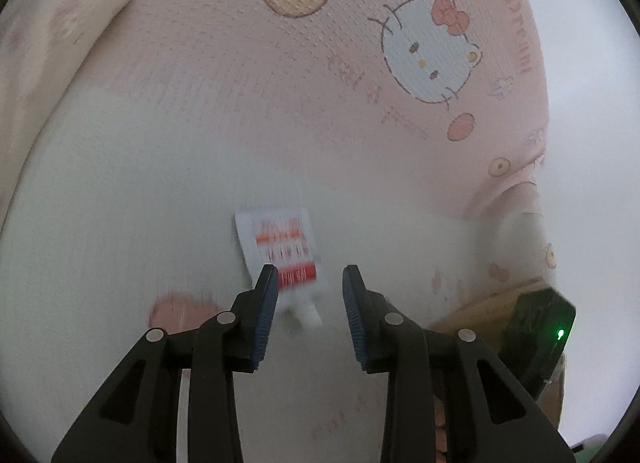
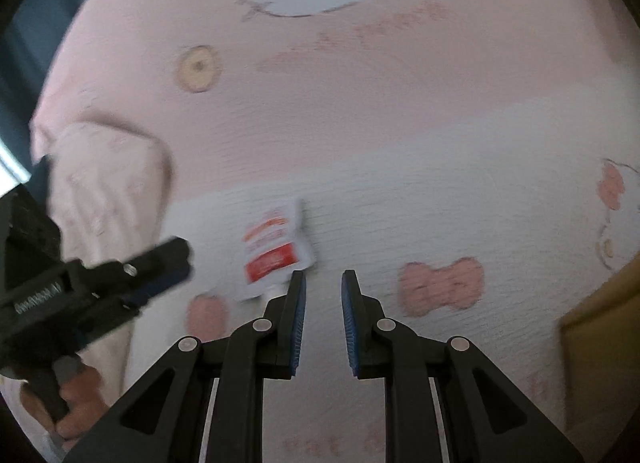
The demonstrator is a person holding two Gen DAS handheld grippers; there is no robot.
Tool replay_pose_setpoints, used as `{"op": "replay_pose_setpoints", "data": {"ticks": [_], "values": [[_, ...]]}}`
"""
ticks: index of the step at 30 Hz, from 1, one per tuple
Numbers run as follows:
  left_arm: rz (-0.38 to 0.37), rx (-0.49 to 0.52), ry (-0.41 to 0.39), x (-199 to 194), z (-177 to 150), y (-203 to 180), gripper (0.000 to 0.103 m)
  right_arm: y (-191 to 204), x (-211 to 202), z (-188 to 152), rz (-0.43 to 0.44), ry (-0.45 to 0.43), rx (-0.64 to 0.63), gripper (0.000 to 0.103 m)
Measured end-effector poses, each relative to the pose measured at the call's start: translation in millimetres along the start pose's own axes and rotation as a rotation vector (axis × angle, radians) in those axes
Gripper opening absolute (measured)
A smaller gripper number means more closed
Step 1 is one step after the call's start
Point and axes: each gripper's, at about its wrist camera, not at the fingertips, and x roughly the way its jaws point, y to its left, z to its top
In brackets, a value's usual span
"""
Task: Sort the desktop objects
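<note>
A small white tube [image 1: 280,247] with orange and red print lies flat on the pink and white cartoon-cat bedsheet [image 1: 320,103], its white cap toward me. My left gripper [image 1: 310,273] hovers over its cap end, open, with the left finger covering the tube's lower edge and the pads not pressing on it. In the right wrist view the same tube [image 2: 276,247] lies just left of my right gripper [image 2: 323,277], whose jaws stand nearly together with nothing between them. The left gripper [image 2: 160,263] comes in from the left there, held by a hand [image 2: 76,403].
A pale pillow [image 1: 60,23] lies at the left; in the right wrist view it [image 2: 108,191] sits behind the left gripper. A brown cardboard box [image 2: 600,323] stands at the sheet's right edge, beside a black device with a green light [image 1: 540,327].
</note>
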Motion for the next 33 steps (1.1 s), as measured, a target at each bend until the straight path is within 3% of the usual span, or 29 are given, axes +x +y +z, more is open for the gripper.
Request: {"op": "replay_pose_setpoints", "data": {"ticks": [2,5,7,10,13,16,20,28,33], "values": [[-0.008,-0.004,0.009,7.2,12.3,3.1,0.035,-4.0,3.3,4.1,-0.071,0.005,0.019,0.014],[0.057,0.058,0.013,16.5,26.6,-3.9,0.028,-7.1,6.0,6.9,-0.125,0.020,0.029,0.014],[0.054,0.114,0.018,24.3,36.0,-9.4,0.028,-4.4,6.3,7.4,-0.123,0.037,0.018,0.014],[0.077,0.121,0.065,43.3,49.6,-8.2,0.028,3.7,4.1,4.7,-0.103,0.036,0.020,0.014],[0.097,0.142,0.098,55.5,54.9,-7.2,0.028,13.0,2.9,0.9,-0.029,0.042,-0.004,0.014],[0.124,0.152,0.145,66.2,54.4,-2.4,0.028,21.0,7.1,-2.4,-0.010,0.056,-0.036,0.014],[0.133,0.128,0.197,73.3,46.9,6.7,0.028,16.4,11.6,-4.6,-0.052,0.075,-0.029,0.014],[0.170,0.200,0.200,61.8,28.5,1.2,0.028,-0.6,14.7,4.4,-0.093,0.075,-0.023,0.014],[0.147,0.159,0.210,59.2,23.5,3.2,0.028,-6.9,8.5,11.1,-0.092,0.053,-0.097,0.014]]}}
